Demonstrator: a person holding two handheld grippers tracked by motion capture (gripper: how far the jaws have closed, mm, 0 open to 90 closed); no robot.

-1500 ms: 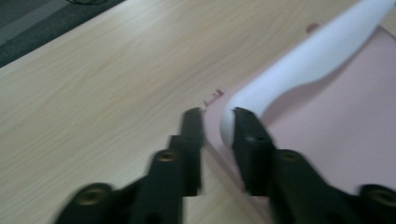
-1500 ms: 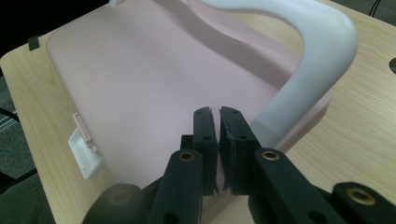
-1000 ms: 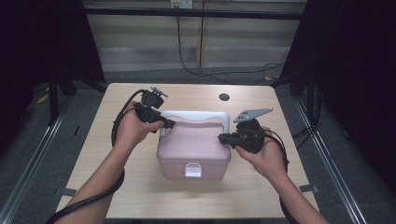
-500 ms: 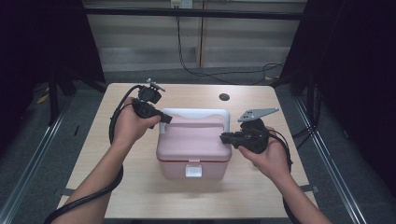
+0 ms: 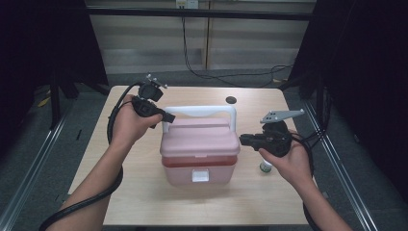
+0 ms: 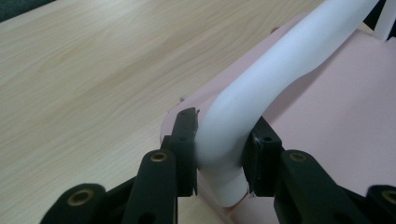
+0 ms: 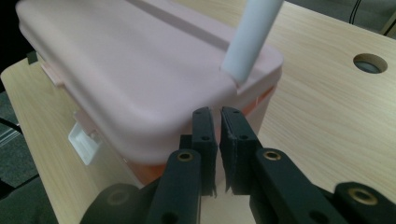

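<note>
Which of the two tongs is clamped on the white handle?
The left tongs: their pads press either side of the white handle at its bend. The right tongs are shut on nothing, beside the pink box.

Even overhead light brightens the table [image 5: 144,202], surroundings stay dark, close views slightly soft.

Light wood-grain counter [image 5: 144,202] here, rectangular, with a small dark round hole [image 5: 231,100] in its top near the far edge. The pink box [image 5: 199,156] with the white handle sits right in the middle, just on the near side of that hole, its white latch turned toward the near edge. Close beside the box's right side, a small round green-and-white thing [image 5: 265,167] lies on the wood, partly covered, too small to tell what it is.
</note>
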